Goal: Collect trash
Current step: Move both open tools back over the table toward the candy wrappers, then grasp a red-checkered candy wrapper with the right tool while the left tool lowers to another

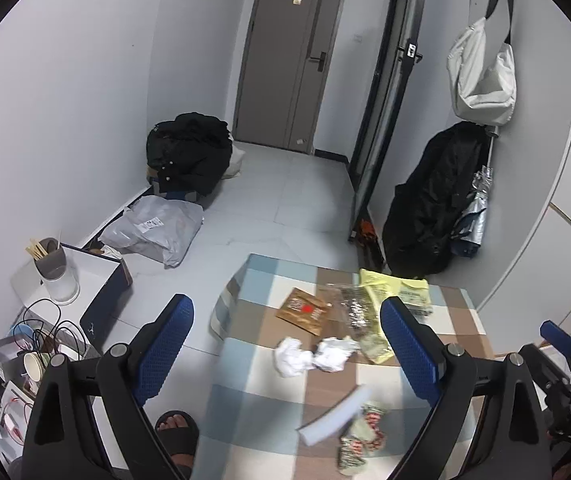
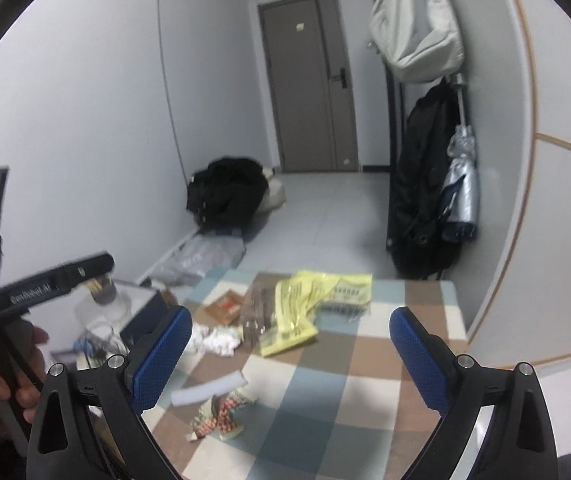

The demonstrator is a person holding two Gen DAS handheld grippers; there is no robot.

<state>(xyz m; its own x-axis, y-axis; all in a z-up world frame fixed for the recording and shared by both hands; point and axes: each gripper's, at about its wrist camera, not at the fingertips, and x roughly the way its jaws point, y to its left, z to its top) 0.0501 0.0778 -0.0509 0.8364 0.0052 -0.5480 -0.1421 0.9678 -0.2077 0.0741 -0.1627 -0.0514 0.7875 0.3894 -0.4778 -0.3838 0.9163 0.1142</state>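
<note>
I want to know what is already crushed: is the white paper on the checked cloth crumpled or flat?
Crumpled. The white paper lies in two wrinkled balls on the checked cloth, beside the brown packet.

Checked blue-brown-white cloth [image 1: 365,400]; yellow wrapper [image 2: 297,304]; white tissues [image 1: 313,356].

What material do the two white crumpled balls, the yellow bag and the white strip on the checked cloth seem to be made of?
White crumpled balls: probably tissue or paper, matte, with soft irregular creases.
Yellow bag: likely thin plastic film; it lies wrinkled and slightly shiny, with print on it.
White strip: perhaps foam or thick card; it looks flat, stiff and matte, though blur leaves this open.
</note>
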